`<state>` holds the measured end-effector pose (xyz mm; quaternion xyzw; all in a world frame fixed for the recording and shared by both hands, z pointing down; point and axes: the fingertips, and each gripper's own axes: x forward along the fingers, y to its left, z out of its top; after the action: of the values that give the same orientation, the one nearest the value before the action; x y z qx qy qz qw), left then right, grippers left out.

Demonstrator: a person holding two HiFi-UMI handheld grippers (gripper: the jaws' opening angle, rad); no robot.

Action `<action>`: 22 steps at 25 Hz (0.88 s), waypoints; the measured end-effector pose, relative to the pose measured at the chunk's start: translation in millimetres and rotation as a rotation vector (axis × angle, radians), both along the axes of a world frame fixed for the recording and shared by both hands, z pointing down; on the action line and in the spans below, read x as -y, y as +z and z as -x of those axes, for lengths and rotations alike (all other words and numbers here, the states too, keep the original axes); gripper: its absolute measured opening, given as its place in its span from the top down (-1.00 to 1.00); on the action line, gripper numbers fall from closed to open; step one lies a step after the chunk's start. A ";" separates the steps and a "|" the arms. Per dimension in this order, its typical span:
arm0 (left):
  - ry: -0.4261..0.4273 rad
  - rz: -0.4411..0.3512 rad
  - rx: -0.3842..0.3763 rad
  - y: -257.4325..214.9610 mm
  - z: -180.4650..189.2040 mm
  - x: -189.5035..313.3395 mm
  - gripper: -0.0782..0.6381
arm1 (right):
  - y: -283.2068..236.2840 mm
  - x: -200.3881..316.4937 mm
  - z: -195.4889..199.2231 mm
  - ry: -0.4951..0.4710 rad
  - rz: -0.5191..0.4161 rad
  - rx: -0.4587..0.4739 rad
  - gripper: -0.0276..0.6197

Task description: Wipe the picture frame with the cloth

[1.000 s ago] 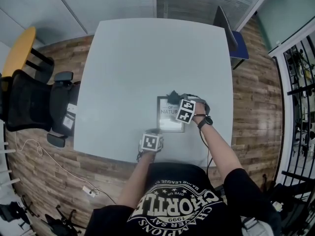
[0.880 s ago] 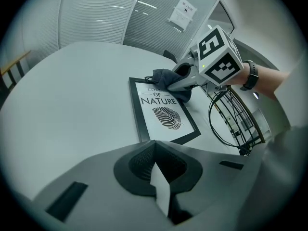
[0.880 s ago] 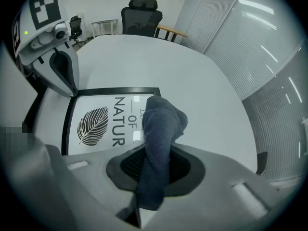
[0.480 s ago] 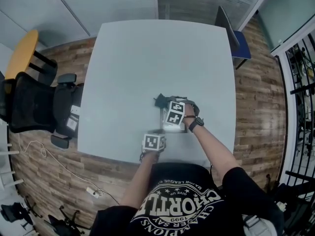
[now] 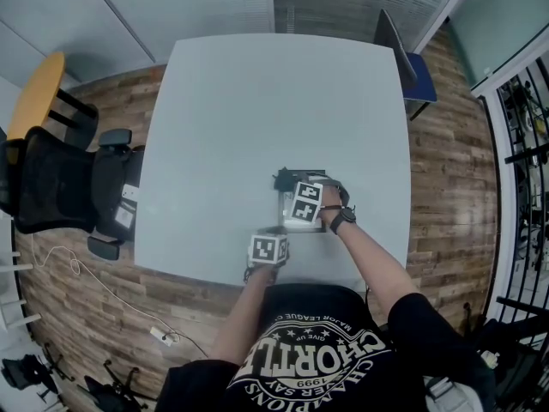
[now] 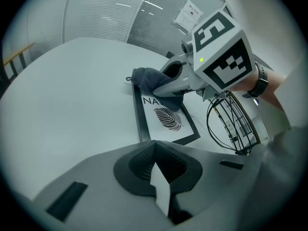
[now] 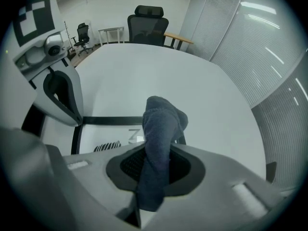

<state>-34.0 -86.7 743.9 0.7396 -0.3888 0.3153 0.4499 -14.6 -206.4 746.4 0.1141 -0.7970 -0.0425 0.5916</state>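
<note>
while the black-rimmed rectangular picture frame (image 5: 281,212) (image 6: 166,120) (image 7: 110,121) with a white leaf print is lying flat on the pale grey square tabletop (image 5: 257,101), close to its near edge and a little right of the middle, the right gripper (image 5: 292,187) (image 6: 178,83) (image 7: 154,167) is reaching over it from the right with its jaws clamping a dark blue-grey cloth (image 5: 283,178) (image 6: 149,81) (image 7: 161,124). the cloth is bunching out past the jaw tips and is sitting on the frame's far left corner, where it is spilling over the rim onto the tabletop and covering part of the printed letters; it appears to be touching the glass. the left gripper (image 5: 270,232) (image 6: 156,165) (image 7: 57,90) is hovering at the near edge of the tabletop, just short of the frame's near side and apart from it, with its jaws pressed together and nothing between them. a black wristwatch (image 5: 341,220) is showing on the person's right wrist. a black office chair (image 5: 51,187) is standing on the wooden floor beyond the tabletop's left edge.
</note>
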 end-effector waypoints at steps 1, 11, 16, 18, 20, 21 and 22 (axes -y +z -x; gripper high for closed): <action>0.000 -0.002 0.003 0.1 -0.1 0.0 0.79 | 0.1 0.0 -8.2 0.008 -0.003 -0.013 0.69; -0.002 0.002 0.008 0.5 -0.4 -0.7 0.79 | -4.4 -1.3 -86.2 0.127 -0.031 -0.101 0.69; -0.002 0.000 0.009 -0.3 -1.6 -0.7 0.79 | -4.7 -2.3 -92.2 0.163 -0.018 -0.084 0.69; -0.001 0.000 0.009 0.3 -1.2 -0.5 0.79 | -7.9 -2.3 -81.6 0.167 -0.009 -0.065 0.69; -0.002 0.002 0.008 0.5 -1.0 -0.4 0.79 | -14.2 -3.8 -60.9 0.159 0.002 -0.013 0.69; -0.003 0.004 0.007 0.2 -0.9 -0.5 0.79 | -17.6 -5.0 -48.3 0.148 0.007 0.015 0.69; -0.004 0.005 0.005 -0.2 -0.7 -0.6 0.79 | -20.7 -6.3 -35.2 0.134 0.011 0.039 0.69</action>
<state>-33.3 -86.1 743.8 0.7368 -0.3907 0.3173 0.4514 20.6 -200.1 725.7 0.1648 -0.7991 0.0037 0.5782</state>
